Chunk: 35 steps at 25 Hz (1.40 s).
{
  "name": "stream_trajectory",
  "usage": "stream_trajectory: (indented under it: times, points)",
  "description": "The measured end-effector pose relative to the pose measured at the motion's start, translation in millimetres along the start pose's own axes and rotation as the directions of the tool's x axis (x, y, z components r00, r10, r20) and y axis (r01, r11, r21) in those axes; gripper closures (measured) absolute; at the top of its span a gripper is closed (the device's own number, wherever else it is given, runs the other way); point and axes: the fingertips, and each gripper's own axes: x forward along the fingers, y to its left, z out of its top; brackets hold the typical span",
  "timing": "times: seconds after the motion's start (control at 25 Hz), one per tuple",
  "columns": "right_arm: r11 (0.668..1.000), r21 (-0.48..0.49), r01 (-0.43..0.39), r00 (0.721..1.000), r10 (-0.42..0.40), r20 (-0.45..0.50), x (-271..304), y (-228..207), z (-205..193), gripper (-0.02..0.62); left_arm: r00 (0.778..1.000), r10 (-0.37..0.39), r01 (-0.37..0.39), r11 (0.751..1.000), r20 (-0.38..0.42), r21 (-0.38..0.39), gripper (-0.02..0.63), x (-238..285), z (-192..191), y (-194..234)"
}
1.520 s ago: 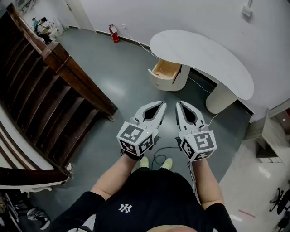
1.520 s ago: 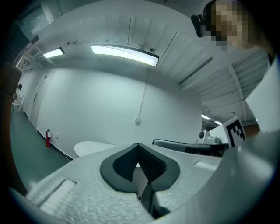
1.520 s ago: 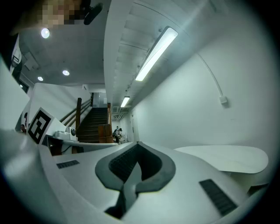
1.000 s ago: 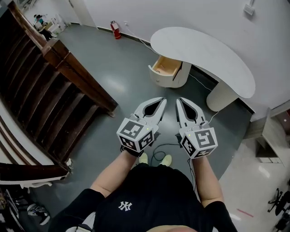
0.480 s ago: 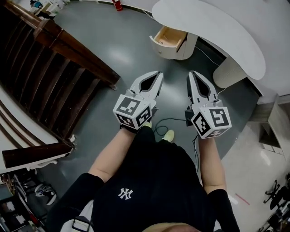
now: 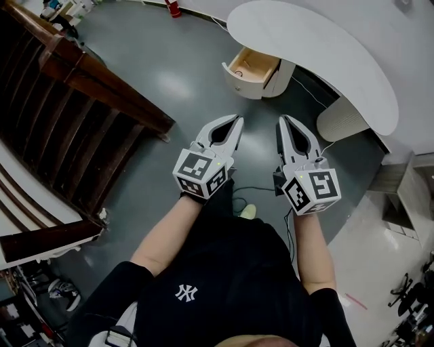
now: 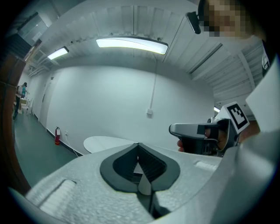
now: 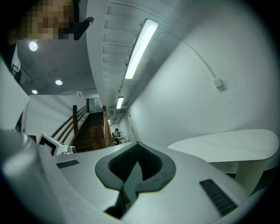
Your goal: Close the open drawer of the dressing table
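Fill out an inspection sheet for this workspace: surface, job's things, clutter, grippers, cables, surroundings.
Surface: table top, white, nothing seen on it.
Job's things: drawer, pulled open, apart from both grippers.
Clutter: nothing seen near the table.
Grippers: left gripper and right gripper shut, empty, side by side.
Cables: black cable on the grey floor by the feet.
Surroundings: wooden stairs at left, fire extinguisher by the wall.

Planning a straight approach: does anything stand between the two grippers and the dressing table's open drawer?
Nothing visible does. Only bare grey floor separates the left gripper and the right gripper from the open drawer. Both grippers' jaws are shut and empty.
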Motion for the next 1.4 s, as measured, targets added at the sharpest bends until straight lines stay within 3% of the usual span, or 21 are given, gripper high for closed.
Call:
stream_trajectory:
  times: [0.32, 0.68, 1.0, 1.4]
  points:
    - [1.0, -0.002, 0.02, 1.0, -0.02, -0.021, 112, -26, -18, 0.58, 0.999, -0.015, 0.015, 1.0, -0.032, 0.0, 0.597, 68, -19, 98]
    - [0.996, -0.001, 0.089, 0.99, -0.089, -0.107, 242, -59, -69, 0.58, 0.991, -0.061, 0.064, 0.998, -0.119, 0.021, 0.597, 143, -72, 213]
    - [0.991, -0.004, 0.131, 0.979, -0.13, -0.159, 294, -82, -109, 0.58, 0.983, -0.083, 0.09, 0.995, -0.165, 0.032, 0.595, 188, -122, 259]
    - [0.994, 0.009, 0.11, 0.973, -0.106, -0.205, 335, -129, -187, 0.58, 0.97, -0.051, 0.059, 0.998, -0.238, 0.023, 0.594, 237, -232, 296]
